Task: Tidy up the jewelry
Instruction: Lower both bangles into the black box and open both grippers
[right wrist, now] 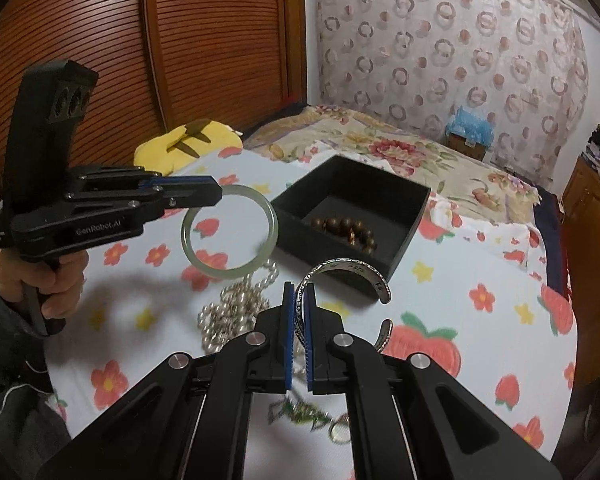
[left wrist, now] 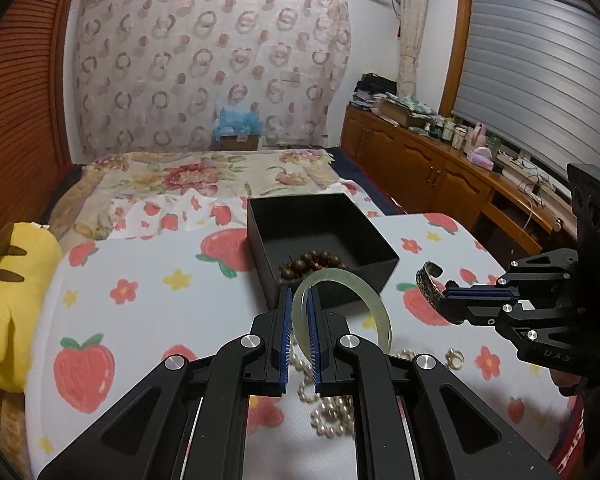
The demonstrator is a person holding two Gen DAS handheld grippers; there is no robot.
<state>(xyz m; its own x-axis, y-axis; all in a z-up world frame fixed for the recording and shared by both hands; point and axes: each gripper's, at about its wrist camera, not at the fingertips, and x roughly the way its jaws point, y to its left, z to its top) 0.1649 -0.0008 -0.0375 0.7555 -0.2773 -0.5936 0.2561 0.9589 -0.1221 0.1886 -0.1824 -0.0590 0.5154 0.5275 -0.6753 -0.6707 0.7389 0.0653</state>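
Strawberry-print cloth (left wrist: 148, 280) covers the table by a bed (left wrist: 188, 176); claws clench jade bangle (left wrist: 340, 300) and silver cuff (right wrist: 348, 276).

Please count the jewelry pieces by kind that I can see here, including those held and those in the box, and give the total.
Bangle, pale green, held in the left gripper: 1
Silver cuff, held in the right gripper: 1
Wooden bead bracelet, in the black box: 1
Pearl necklace, on the sheet: 1
Ring, on the sheet: 1
Total: 5
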